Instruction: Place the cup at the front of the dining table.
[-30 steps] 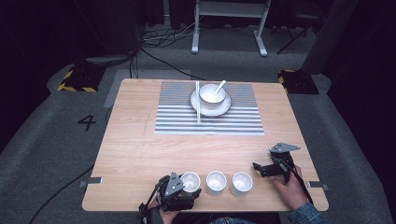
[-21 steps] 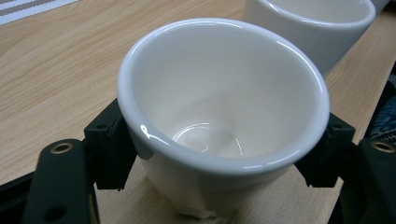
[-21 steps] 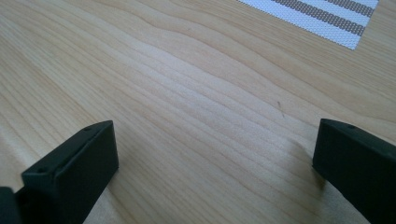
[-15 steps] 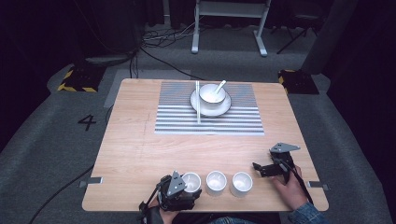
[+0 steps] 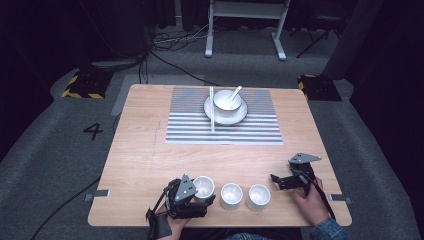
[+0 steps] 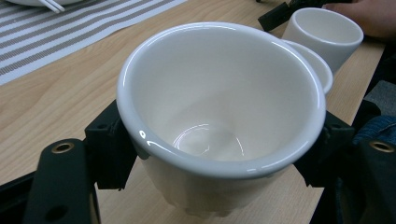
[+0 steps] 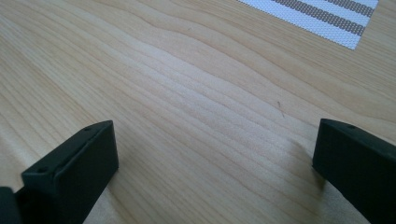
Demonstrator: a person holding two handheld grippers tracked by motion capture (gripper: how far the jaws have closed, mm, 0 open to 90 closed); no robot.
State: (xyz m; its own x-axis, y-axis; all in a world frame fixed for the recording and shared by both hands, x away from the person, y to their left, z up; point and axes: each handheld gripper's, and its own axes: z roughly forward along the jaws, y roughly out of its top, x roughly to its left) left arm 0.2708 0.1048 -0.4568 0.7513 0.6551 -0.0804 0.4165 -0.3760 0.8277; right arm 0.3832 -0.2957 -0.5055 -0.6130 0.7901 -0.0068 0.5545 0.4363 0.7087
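Left gripper (image 5: 192, 196): at the near edge of the table (image 5: 145, 155), jaws clamped on opposite sides of the left cup (image 6: 219, 116). The left gripper view shows both black jaws pressed to its outer wall; the cup is upright and empty. The holding hand (image 5: 172, 225) enters from the bottom edge and is largely cut off.

Right gripper (image 5: 287, 181): near the right front corner, jaws spread wide with bare wood between them, touching nothing. The right hand (image 5: 307, 200) grips it from behind, its sleeve cut off at the frame edge.

Count: three white cups in a row along the near edge, namely the held one, a middle cup (image 5: 231, 195) just beside it, and a right cup (image 5: 259, 196). One striped mat (image 5: 222, 117) at the far centre carries one plate (image 5: 225, 112), one bowl (image 5: 227, 100) with one spoon (image 5: 235, 92), and chopsticks (image 5: 211, 107); their number is hard to make out.
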